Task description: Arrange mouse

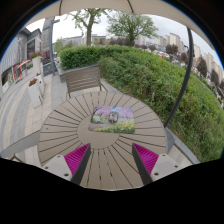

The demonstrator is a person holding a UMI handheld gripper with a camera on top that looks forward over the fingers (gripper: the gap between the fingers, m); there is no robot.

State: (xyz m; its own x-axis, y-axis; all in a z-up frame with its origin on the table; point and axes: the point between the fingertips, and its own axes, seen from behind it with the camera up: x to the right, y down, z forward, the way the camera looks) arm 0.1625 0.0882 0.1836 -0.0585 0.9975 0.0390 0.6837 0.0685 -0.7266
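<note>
progress appears early: gripper (pixel 112 158) holds nothing, its fingers spread apart. one mouse pad (pixel 114 119) lies just ahead of the fingers on one round slatted table (pixel 60 125). no mouse is discernible. one bench (pixel 82 77) stands beyond. locating and placing the mouse remain.

Mouse not discernible. Colourful mouse pad (pixel 113 119) lies flat near centre of round slatted table (pixel 70 125), ahead of the spread fingers, untouched.
</note>
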